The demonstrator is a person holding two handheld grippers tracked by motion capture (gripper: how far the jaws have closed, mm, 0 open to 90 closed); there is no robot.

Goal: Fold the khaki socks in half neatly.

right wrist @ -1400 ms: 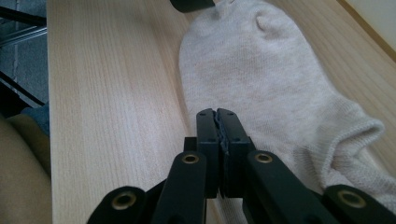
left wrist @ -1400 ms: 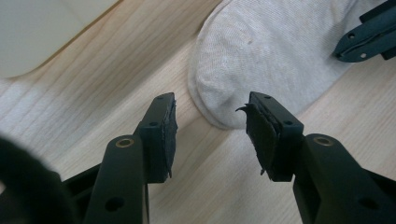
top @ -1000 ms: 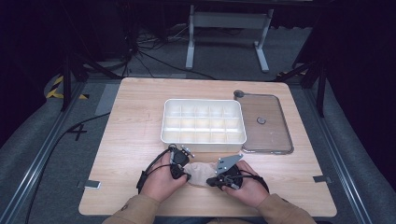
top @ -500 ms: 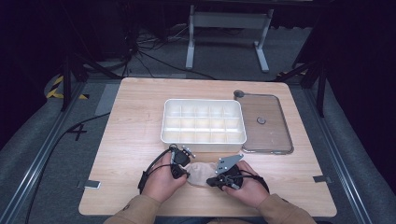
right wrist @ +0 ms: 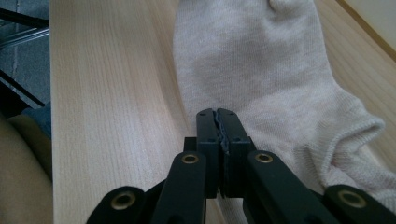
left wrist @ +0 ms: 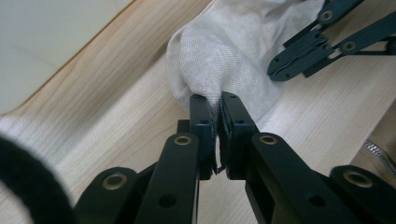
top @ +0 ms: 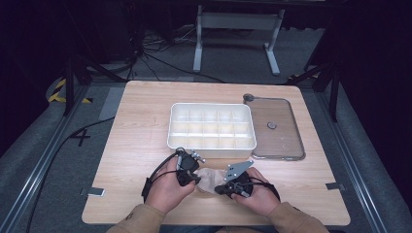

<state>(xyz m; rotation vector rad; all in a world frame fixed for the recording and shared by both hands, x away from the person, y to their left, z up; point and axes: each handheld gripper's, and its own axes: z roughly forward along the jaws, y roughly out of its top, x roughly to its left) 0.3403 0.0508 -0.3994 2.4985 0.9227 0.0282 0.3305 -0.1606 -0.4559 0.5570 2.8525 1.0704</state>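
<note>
Pale beige knit sock (top: 209, 178), soft and rumpled, ribbed cuff, lying on the table (top: 136, 126) near its front edge, left tool (left wrist: 217, 105) just clenched on a pinched fold, right tool (right wrist: 218, 116) clamped on its edge

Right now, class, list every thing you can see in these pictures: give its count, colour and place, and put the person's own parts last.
Sock: one, pale beige, on the table's near edge, between the two claws.
Compartment tray: one, white, mid-table, beyond the sock.
Lid: one, clear with a grey tint, flat on the table right of the tray.
Table: one, light wood.
Metal stand: one, grey, on the floor beyond the table.
Left claw: one, black, pinching a fold of the sock; its jaws have just been closing.
Right claw: one, black, shut on the sock's edge.
Hands: two, each holding a claw; tan sleeves.
</note>
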